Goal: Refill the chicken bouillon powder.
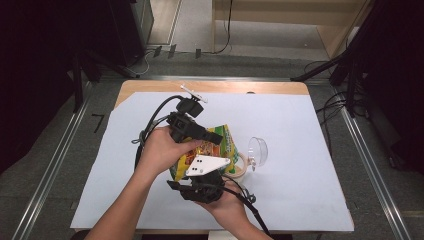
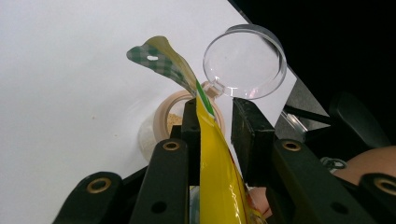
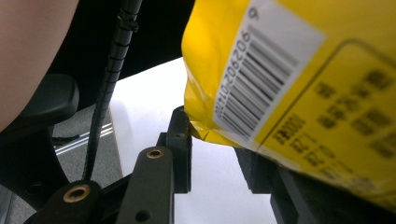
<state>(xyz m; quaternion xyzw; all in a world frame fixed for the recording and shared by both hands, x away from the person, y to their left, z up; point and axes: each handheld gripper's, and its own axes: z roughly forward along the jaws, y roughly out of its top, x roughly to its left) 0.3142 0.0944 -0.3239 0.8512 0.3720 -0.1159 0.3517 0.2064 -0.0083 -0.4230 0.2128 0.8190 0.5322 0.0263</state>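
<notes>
I see a white sheet (image 1: 150,165) covering the wooden table (image 1: 210,86). Around the table there is grey floor (image 1: 45,165), with black cables (image 1: 332,107) at the right.

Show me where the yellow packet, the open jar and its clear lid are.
yellow packet (image 2: 217,154): left gripper view, its yellow side between the jaws.
open jar (image 2: 164,114): left gripper view, its tan rim.
clear lid (image 1: 258,149): high view, the middle of the dome.
</notes>
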